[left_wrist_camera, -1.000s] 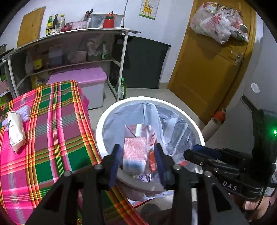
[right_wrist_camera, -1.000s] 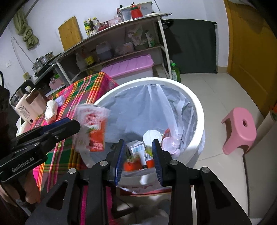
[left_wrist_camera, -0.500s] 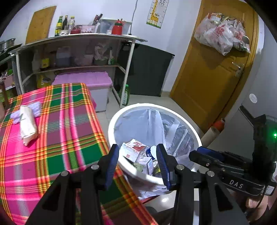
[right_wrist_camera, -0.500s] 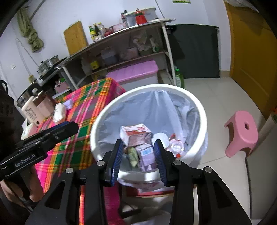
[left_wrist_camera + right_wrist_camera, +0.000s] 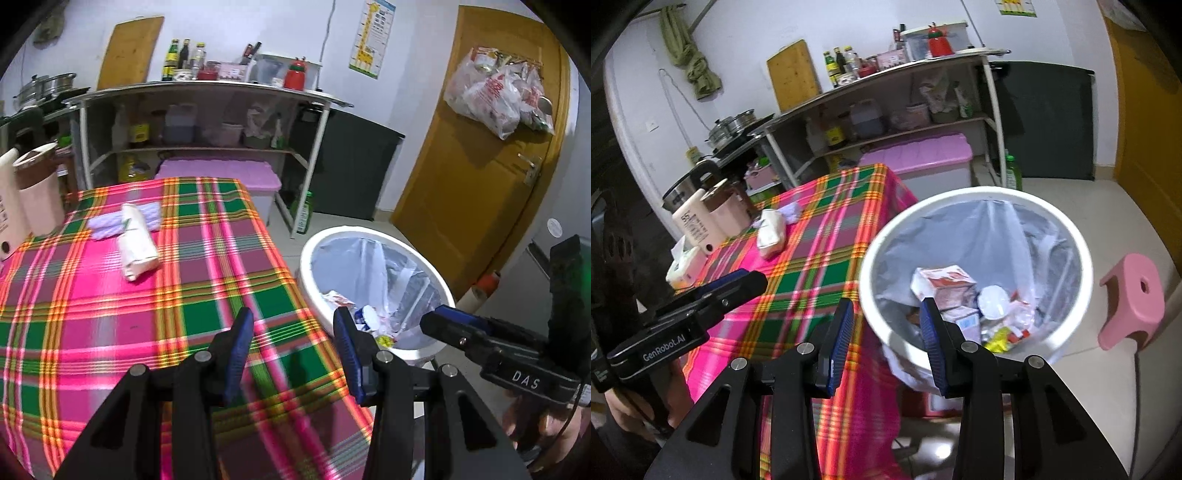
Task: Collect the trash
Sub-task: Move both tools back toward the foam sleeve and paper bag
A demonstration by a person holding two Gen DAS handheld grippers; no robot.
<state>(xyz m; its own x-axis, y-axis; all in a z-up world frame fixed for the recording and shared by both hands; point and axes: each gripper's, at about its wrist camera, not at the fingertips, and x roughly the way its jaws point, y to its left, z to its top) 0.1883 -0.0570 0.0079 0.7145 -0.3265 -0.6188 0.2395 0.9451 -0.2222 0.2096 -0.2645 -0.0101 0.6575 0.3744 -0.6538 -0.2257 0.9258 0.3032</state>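
left wrist | left tongs [image 5: 293, 334] wide, empty, over tablecloth [image 5: 110, 314] edge | right tongs [image 5: 888, 326] wide beside bin [image 5: 1082, 243] rim

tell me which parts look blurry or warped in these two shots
Left wrist view: the plaid tablecloth smears near the left gripper, and the door bows from fisheye. Right wrist view: the trash bin rim is softly blurred, and dark vignette fills the corners.

Pink-green plaid tablecloth [image 5: 155, 306], white bin [image 5: 1067, 236]

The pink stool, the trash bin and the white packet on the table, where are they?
pink stool [image 5: 1134, 295]: right wrist view, on its seat.
trash bin [image 5: 1082, 258]: right wrist view, on its white rim.
white packet [image 5: 136, 242]: left wrist view, on its middle.
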